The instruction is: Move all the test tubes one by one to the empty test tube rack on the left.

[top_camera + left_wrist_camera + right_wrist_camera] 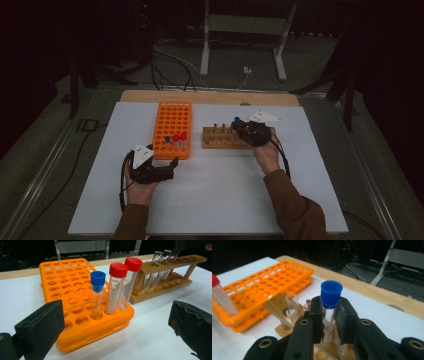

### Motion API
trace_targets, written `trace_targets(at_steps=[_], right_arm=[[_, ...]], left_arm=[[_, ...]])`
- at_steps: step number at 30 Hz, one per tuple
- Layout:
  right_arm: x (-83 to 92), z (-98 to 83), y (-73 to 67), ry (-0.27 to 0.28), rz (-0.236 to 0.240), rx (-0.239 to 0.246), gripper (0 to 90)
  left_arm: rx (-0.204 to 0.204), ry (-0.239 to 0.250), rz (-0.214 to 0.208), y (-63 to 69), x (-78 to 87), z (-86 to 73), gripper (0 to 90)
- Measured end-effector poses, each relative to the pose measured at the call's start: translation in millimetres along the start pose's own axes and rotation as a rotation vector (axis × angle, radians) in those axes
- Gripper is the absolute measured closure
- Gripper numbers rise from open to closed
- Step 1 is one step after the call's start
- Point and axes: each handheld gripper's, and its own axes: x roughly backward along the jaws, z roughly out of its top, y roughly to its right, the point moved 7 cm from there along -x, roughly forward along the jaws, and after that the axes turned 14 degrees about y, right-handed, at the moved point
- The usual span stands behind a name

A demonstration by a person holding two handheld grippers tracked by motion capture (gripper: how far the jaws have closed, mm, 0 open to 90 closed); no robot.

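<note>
My right gripper (pixel 329 312) is shut on a clear tube with a blue cap (pixel 331 293), held upright just above the wooden rack (pixel 278 305). In the high view this gripper (pixel 240 125) hangs over the right part of the wooden rack (pixel 217 138). Two empty glass tubes (pixel 156 267) stand in that rack. The orange rack (pixel 67 285) holds a blue-capped tube (pixel 97 293) and two red-capped tubes (pixel 116 287) at its near corner. My left gripper (pixel 115 315) rests open on the white sheet in front of the orange rack (pixel 172 107), with nothing between its jaws.
A white sheet (pixel 215 190) covers the table, with a strip of bare wood (pixel 210 96) along the far edge. Cables and a metal stand (pixel 245 35) lie on the dark floor beyond. Most holes of the orange rack are unfilled.
</note>
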Motion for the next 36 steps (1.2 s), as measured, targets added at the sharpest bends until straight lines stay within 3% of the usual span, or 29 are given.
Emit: trace_targets(at_steps=[24,36], right_arm=[[26.9,51.7,3.0,0.093,0.043,-0.043,77.2],[35.2,46.9,-10.7,0.079,0.105,-0.041,77.1]], left_arm=[[-0.011,-0.009,0.003,0.9,-0.8,-1.2,1.1],[-0.013,-0.006,0.004,3.2,-1.8,-0.1,1.1]])
